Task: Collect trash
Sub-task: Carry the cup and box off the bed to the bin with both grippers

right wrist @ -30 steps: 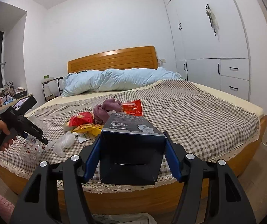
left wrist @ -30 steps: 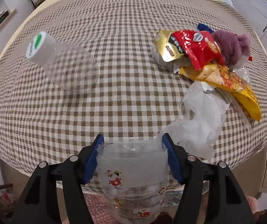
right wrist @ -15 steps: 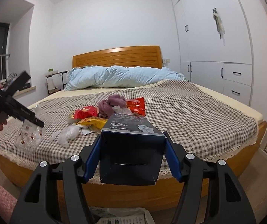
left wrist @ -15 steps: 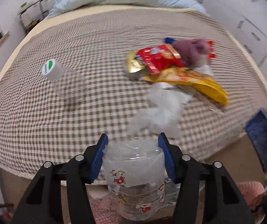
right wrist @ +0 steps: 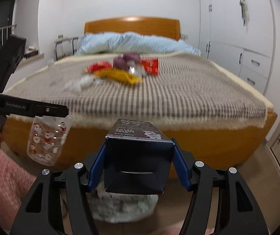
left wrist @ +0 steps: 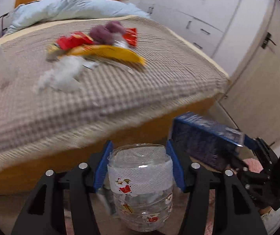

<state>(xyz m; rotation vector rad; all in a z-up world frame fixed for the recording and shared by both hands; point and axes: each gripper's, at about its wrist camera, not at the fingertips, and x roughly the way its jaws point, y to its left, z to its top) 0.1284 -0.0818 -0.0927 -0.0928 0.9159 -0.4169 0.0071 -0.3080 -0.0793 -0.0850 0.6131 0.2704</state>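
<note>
My left gripper [left wrist: 140,150] is shut on a clear plastic bottle [left wrist: 140,186] printed with small Santa figures, held beyond the foot of the bed. In the right wrist view that bottle [right wrist: 48,139] hangs at the left, under the left gripper [right wrist: 61,113]. My right gripper [right wrist: 139,148] is shut on a dark blue carton [right wrist: 138,156], which also shows at the right of the left wrist view [left wrist: 202,139]. Below the carton lies a pale plastic bag [right wrist: 124,205] on the floor. A yellow snack bag [left wrist: 110,52], red wrappers [left wrist: 71,41] and white plastic [left wrist: 61,74] lie on the bed.
The bed [right wrist: 179,98] has a checked cover, a wooden frame and a light blue duvet [right wrist: 136,43] at its head. A purple cloth [right wrist: 128,58] sits among the wrappers. White wardrobes [right wrist: 238,29] line the right wall. A pink rug [right wrist: 6,180] covers the floor at the left.
The left gripper carried the bottle from above the bed cover out past the foot edge, toward the right gripper. The right gripper sank with the carton, and the pale bag came into view beneath it.
</note>
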